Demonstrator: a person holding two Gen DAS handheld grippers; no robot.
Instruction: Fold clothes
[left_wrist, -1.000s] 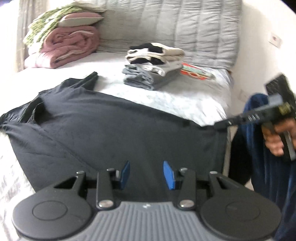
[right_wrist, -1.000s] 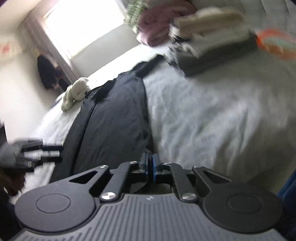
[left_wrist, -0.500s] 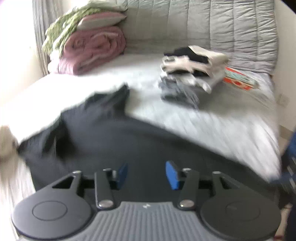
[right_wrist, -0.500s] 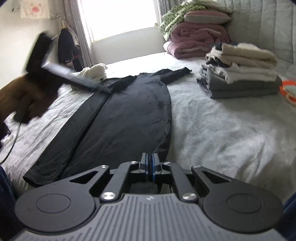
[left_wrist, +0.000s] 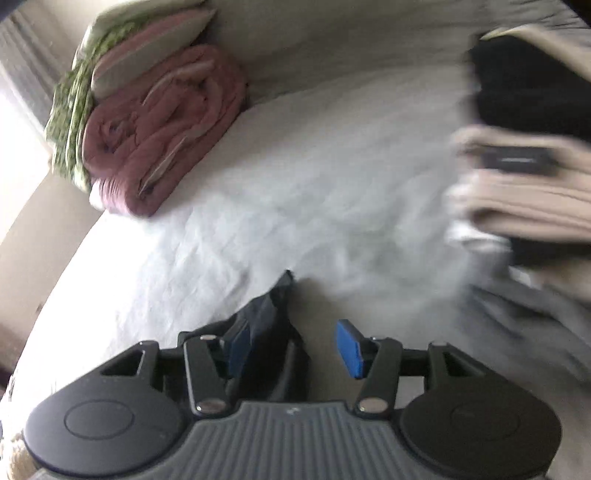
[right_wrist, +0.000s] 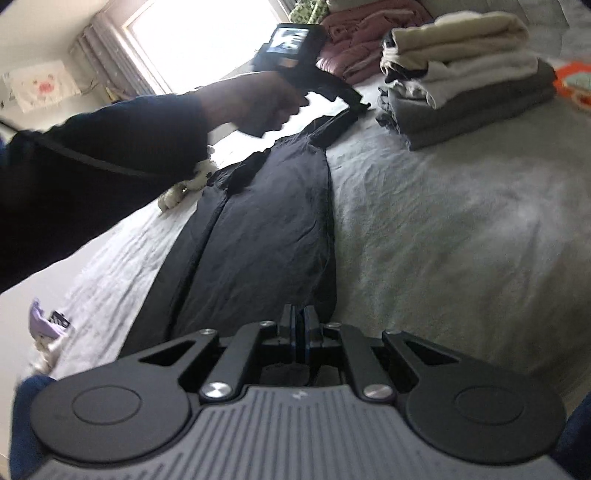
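I hold the near hem of the long black cotton garment (right_wrist: 258, 236) pinched in the right gripper (right_wrist: 300, 334), jaws closed on the fabric. The garment lies flat on the grey bed sheet (right_wrist: 443, 229), long axis running near to far, sleeve end farthest. My left gripper (left_wrist: 291, 349) sits at that far sleeve tip (left_wrist: 280, 291), jaws half apart, sleeve between them, unclamped.

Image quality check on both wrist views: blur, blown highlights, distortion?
Left wrist view: heavy motion smear on the folded pile, pink blanket softer but readable, left edge washed out. Right wrist view: mostly sharp, window blown out, black garment crisp, sleeve slightly smeared, fisheye bending at edges.
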